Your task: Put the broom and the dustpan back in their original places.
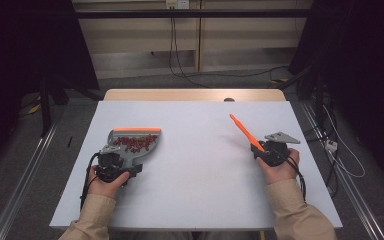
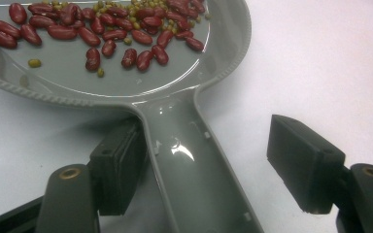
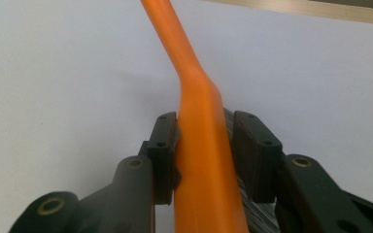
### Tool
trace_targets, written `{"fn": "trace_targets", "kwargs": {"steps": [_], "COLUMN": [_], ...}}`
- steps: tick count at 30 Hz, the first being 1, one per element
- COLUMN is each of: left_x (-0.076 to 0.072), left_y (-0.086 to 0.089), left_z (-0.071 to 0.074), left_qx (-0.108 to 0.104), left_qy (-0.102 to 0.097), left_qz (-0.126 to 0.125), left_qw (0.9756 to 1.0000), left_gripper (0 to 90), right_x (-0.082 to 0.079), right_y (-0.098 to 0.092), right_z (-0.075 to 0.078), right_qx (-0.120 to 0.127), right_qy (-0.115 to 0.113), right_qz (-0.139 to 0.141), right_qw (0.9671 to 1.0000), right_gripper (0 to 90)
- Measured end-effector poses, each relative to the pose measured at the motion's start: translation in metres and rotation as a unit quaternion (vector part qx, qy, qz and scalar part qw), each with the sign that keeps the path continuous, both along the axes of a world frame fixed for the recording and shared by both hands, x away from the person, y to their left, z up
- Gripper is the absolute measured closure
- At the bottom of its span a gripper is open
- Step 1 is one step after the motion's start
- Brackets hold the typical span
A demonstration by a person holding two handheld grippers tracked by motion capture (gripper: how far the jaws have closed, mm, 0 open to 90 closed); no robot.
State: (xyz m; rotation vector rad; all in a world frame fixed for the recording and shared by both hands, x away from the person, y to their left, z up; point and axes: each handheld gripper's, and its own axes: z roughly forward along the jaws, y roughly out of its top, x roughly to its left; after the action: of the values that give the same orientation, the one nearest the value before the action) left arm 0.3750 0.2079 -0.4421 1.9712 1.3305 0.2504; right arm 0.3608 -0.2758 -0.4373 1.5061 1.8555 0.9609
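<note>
While the left tool [image 1: 114, 167] sits at the near left of the counter [image 1: 195, 150], the grey dustpan [image 1: 132, 142] lies flat just ahead of it, its orange front lip pointing away from the person. Red beans [image 1: 132, 143] are spread across the pan; the left gripper view also shows a few small green beans [image 2: 34, 63] among them. Dustpan handle [image 2: 194, 170] runs back between the tool's two jaws. Left pad [image 2: 119, 167] lies against the handle's side, or very nearly; right pad [image 2: 303, 162] stands well clear of it, with bare counter between. Reading: left tool apart, not clamping the handle. At the right of the counter, well apart from the dustpan, the right tool [image 1: 272, 152] has an orange brush [image 1: 245, 131] between its jaws. Brush handle slants up and away to the left in the high view. Right gripper view: left pad [image 3: 166, 155] rests on the orange body, right pad [image 3: 252, 155] against the dark bristles [image 3: 257, 208] on the other side. Reading: right tool clamped on the brush. Each tool is held in one of the person's hands, sleeves entering from the near edge.
</note>
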Motion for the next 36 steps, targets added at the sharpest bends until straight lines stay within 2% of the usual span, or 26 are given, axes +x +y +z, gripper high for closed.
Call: {"fn": "trace_targets", "kwargs": {"steps": [20,23,26,27,36], "left_x": [-0.001,-0.001,-0.001,-0.001,-0.001], "left_y": [0.001,0.001,0.001,0.001,0.003], "left_z": [0.001,0.001,0.001,0.002,0.003], "left_qx": [-0.006,-0.005,-0.007,-0.007,-0.01], "left_qy": [0.0,0.0,0.0,0.0,-0.004], "left_qz": [-0.005,-0.005,-0.004,-0.005,-0.005], "left_qw": [1.0,1.0,1.0,1.0,0.9999], "left_gripper": [26.4,26.3,26.3,26.2,24.6], "right_x": [0.001,0.001,0.001,0.001,0.001], "right_y": [0.007,0.008,0.01,0.011,0.013], "right_z": [-0.004,-0.004,-0.005,-0.005,-0.004], "right_qx": [0.0,0.01,0.027,0.02,0.041], "right_qy": [0.007,0.006,0.007,0.006,0.0], "right_qz": [0.013,0.013,0.022,0.022,0.04], "right_qw": [0.9999,0.9999,0.9994,0.9995,0.9984], "right_gripper": [58.7,58.8,63.3,63.4,59.2]}}
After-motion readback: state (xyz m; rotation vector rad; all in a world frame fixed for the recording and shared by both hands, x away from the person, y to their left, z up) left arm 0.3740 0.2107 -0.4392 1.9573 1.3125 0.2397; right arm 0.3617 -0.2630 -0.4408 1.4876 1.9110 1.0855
